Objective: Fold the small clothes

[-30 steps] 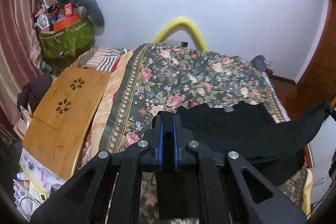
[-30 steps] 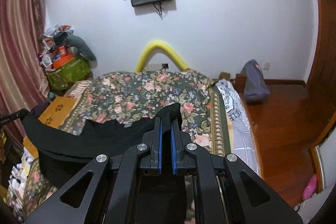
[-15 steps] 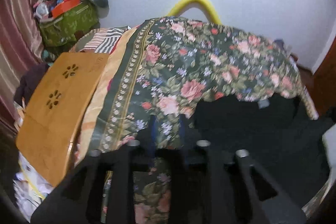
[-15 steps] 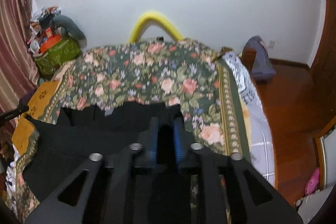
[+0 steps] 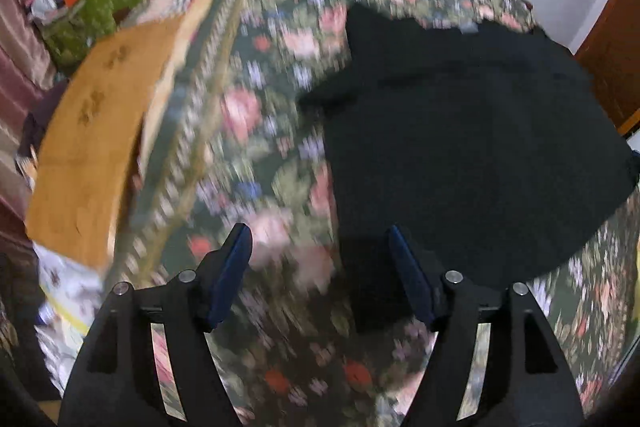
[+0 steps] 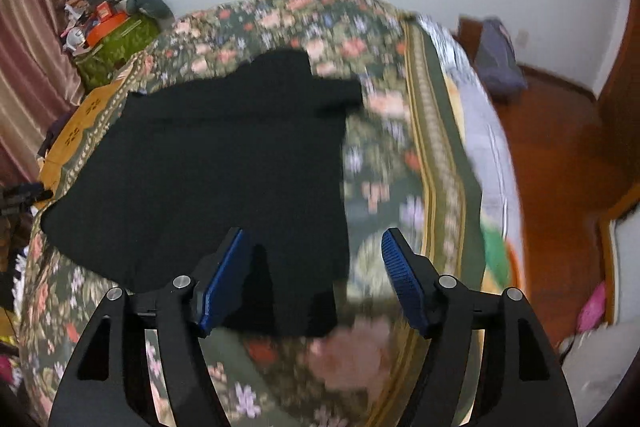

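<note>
Both our tools are released, blue pads spread wide with nothing between them. Ahead of the left tool (image 5: 320, 269) and to its right, the black shirt (image 5: 472, 131) lies flat on the flowered bedspread (image 5: 248, 131). Ahead of the right tool (image 6: 314, 265) and to its left lies that shirt (image 6: 208, 163), its hem corner reaching between the pads.

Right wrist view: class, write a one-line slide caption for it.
Open right gripper above a black garment spread on the floral bedspread.
</note>
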### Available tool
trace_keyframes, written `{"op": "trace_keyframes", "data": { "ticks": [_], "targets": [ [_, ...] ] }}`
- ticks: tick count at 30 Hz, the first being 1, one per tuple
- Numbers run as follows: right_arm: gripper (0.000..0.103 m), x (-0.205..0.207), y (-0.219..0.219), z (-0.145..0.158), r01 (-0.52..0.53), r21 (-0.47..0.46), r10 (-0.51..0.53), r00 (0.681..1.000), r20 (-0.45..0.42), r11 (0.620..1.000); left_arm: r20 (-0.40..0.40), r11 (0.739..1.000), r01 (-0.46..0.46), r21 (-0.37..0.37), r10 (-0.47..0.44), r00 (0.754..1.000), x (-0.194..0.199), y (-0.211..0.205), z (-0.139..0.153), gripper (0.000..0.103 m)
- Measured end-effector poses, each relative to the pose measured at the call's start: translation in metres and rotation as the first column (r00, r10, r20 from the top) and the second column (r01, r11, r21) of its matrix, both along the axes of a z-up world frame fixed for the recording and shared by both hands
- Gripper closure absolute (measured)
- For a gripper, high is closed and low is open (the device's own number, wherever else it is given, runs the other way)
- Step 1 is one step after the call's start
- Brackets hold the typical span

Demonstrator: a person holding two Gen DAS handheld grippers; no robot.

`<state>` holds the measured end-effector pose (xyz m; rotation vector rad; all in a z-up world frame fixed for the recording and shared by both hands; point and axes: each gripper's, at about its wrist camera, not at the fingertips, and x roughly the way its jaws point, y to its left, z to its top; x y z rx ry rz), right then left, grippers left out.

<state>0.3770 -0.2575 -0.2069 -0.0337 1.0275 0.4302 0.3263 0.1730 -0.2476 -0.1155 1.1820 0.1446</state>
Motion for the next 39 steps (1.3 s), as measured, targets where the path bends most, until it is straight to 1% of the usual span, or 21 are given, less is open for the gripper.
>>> {"op": "trace_keyframes", "data": {
  "ticks": [2, 4, 6, 7, 8, 9, 10, 11, 12, 13, 17, 19, 23, 24, 26, 28, 30, 33, 35, 37, 39],
  "targets": [
    [0.037, 0.000, 0.001, -0.008, 0.008, 0.032, -0.007, 1.000, -0.025, 0.999, -0.027, 0.999, -0.011, -0.052, 0.009, 1.000, -0.004, -0.003, -0.009, 0.033],
    [0.043, 0.000, 0.004, -0.012, 0.009, 0.068, -0.007, 0.999, -0.032, 0.998, -0.038, 0.993, -0.023, -0.117, 0.018, 0.999, -0.005, -0.005, -0.016, 0.033],
    [0.065, -0.001, 0.008, -0.014, 0.006, 0.097, -0.002, 0.999, -0.036, 0.995, -0.026, 0.988, -0.034, -0.148, 0.030, 0.999, -0.004, -0.007, -0.016, 0.037],
    [0.070, 0.000, 0.011, -0.015, 0.005, 0.114, 0.000, 0.999, -0.044, 0.993, -0.018, 0.986, -0.034, -0.162, 0.032, 0.999, -0.003, -0.009, -0.016, 0.045],
    [0.078, -0.001, 0.013, -0.016, 0.005, 0.116, 0.000, 0.999, -0.040, 0.993, -0.012, 0.987, -0.033, -0.160, 0.032, 0.999, -0.002, -0.012, -0.015, 0.057],
    [0.083, -0.002, 0.015, -0.016, 0.001, 0.114, 0.003, 0.999, -0.034, 0.994, -0.006, 0.988, -0.033, -0.150, 0.033, 0.999, -0.001, -0.013, -0.013, 0.065],
    [0.086, -0.003, 0.017, -0.015, -0.003, 0.112, 0.006, 1.000, -0.022, 0.994, -0.005, 0.993, -0.036, -0.116, 0.036, 0.999, 0.000, -0.015, -0.012, 0.080],
    [0.091, -0.005, 0.018, -0.013, -0.009, 0.108, 0.010, 1.000, -0.007, 0.994, -0.003, 0.995, -0.036, -0.098, 0.035, 0.999, 0.000, -0.016, -0.010, 0.100],
    [0.092, -0.008, 0.019, -0.011, -0.011, 0.107, 0.011, 1.000, 0.002, 0.994, 0.005, 0.993, -0.025, -0.112, 0.025, 1.000, -0.002, -0.015, -0.008, 0.100],
    [0.093, -0.011, 0.018, -0.009, -0.017, 0.116, 0.016, 1.000, 0.007, 0.993, 0.021, 0.989, -0.018, -0.147, 0.021, 1.000, -0.006, -0.013, -0.003, 0.100],
    [0.095, -0.024, 0.016, 0.001, -0.037, 0.124, 0.035, 0.999, 0.017, 0.992, 0.069, 0.992, -0.006, -0.128, 0.015, 0.997, -0.025, -0.013, 0.018, 0.100],
    [0.095, -0.030, 0.014, 0.006, -0.049, 0.121, 0.047, 0.999, 0.020, 0.991, 0.089, 0.990, -0.009, -0.143, 0.022, 0.996, -0.039, -0.011, 0.029, 0.100],
    [0.095, -0.057, 0.007, 0.017, -0.079, 0.130, 0.078, 0.997, 0.013, 0.988, 0.112, 0.987, -0.001, -0.159, 0.019, 0.994, -0.069, -0.011, 0.048, 0.101],
    [0.095, -0.063, 0.006, 0.017, -0.087, 0.132, 0.087, 0.996, 0.008, 0.987, 0.114, 0.988, 0.007, -0.153, 0.011, 0.993, -0.080, -0.014, 0.052, 0.101],
    [0.095, -0.082, 0.002, 0.016, -0.109, 0.127, 0.111, 0.994, -0.007, 0.986, 0.119, 0.993, 0.035, -0.116, -0.021, 0.993, -0.099, -0.022, 0.056, 0.101],
    [0.095, -0.094, -0.001, 0.012, -0.124, 0.114, 0.128, 0.992, -0.021, 0.986, 0.114, 0.994, 0.062, -0.089, -0.052, 0.992, -0.122, -0.032, 0.057, 0.101],
    [0.095, -0.107, -0.006, 0.005, -0.131, 0.110, 0.136, 0.990, -0.041, 0.985, 0.098, 0.994, 0.076, -0.082, -0.068, 0.993, -0.140, -0.038, 0.053, 0.101],
    [0.095, -0.123, -0.017, -0.008, -0.114, 0.133, 0.125, 0.989, -0.076, 0.984, 0.063, 0.994, 0.066, -0.081, -0.061, 0.996, -0.160, -0.039, 0.041, 0.101],
    [0.095, -0.130, -0.022, -0.015, -0.105, 0.147, 0.119, 0.989, -0.091, 0.984, 0.042, 0.995, 0.049, -0.091, -0.046, 0.998, -0.168, -0.037, 0.034, 0.101],
    [0.095, -0.136, -0.022, -0.022, -0.103, 0.131, 0.117, 0.987, -0.109, 0.986, 0.022, 0.995, 0.045, -0.089, -0.044, 0.999, -0.171, -0.035, 0.028, 0.100],
    [0.094, -0.138, -0.021, -0.023, -0.100, 0.083, 0.109, 0.988, -0.112, 0.992, 0.001, 0.998, 0.043, -0.042, -0.043, 0.999, -0.169, -0.036, 0.024, 0.099]
  ]
}}
